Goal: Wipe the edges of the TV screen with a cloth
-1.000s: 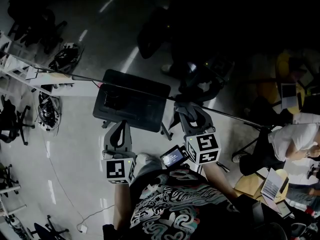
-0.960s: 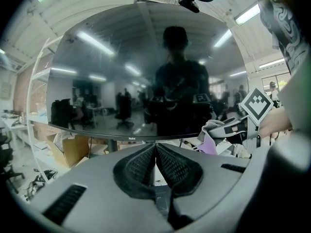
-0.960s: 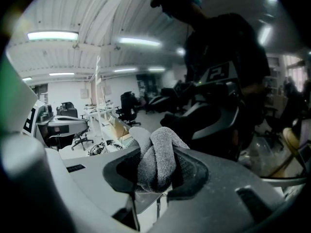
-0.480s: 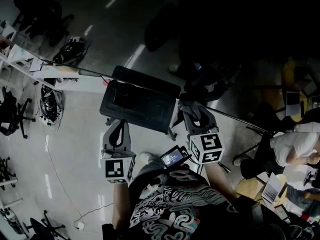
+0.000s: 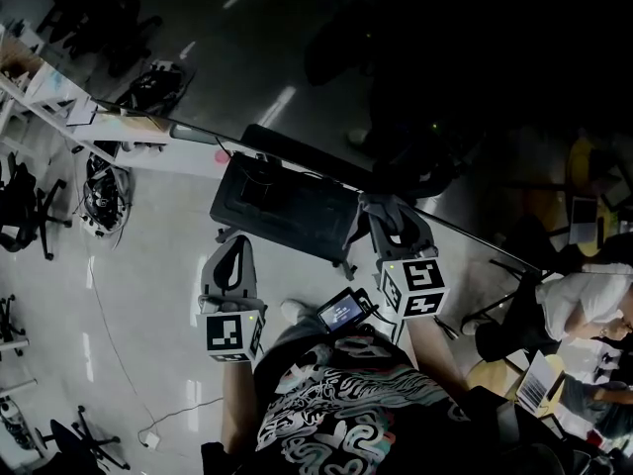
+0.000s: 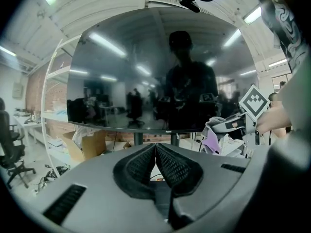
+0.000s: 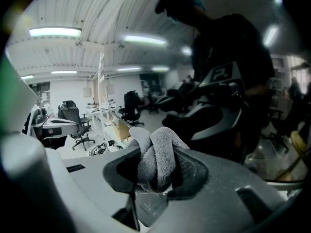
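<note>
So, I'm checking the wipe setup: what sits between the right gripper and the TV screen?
Only the grey cloth, clamped in the right gripper, stands between it and the TV screen; the right gripper view shows that.

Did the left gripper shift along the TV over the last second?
Yes. Judged against the TV, the left gripper has drifted left, toward the screen's lower-left corner in the head view. Its tongs are shut and empty.
</note>
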The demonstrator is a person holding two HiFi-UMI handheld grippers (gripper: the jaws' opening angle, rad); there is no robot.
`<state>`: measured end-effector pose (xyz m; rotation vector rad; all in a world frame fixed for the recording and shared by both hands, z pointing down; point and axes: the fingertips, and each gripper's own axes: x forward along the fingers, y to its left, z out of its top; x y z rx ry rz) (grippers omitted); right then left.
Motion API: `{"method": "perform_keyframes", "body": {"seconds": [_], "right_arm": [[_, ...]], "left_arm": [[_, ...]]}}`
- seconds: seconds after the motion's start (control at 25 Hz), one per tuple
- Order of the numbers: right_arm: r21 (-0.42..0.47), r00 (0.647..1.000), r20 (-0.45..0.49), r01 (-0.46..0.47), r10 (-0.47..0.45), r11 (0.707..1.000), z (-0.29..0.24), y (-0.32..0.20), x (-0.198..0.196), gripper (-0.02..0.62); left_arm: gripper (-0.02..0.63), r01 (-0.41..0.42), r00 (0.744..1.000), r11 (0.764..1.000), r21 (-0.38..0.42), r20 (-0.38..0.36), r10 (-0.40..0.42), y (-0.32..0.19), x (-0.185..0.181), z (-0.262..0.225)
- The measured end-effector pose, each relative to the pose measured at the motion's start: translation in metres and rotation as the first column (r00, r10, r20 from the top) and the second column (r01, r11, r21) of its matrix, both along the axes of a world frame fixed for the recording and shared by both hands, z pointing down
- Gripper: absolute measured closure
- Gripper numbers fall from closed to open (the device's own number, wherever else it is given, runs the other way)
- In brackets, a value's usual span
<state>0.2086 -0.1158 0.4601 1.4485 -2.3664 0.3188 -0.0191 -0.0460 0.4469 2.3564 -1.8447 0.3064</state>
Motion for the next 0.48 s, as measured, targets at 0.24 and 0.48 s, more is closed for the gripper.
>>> {"method": "perform_keyframes", "body": {"seconds": [0.24, 0.48], "right_arm": [[-0.002, 1.000, 0.015, 0.000, 0.001, 1.000, -0.003, -0.010, -0.026, 0.446], [-0.002, 1.000, -0.007, -0.001, 0.001, 1.000, 0.000, -0.014, -0.041, 0.446]], "left_arm": [[0.589, 0.034, 0.999, 0.999, -0.005, 0.003, -0.034, 0.001, -0.037, 0.001], [0.588, 0.063, 0.997, 0.998, -0.008, 0.037, -0.063, -0.003, -0.063, 0.009]]}}
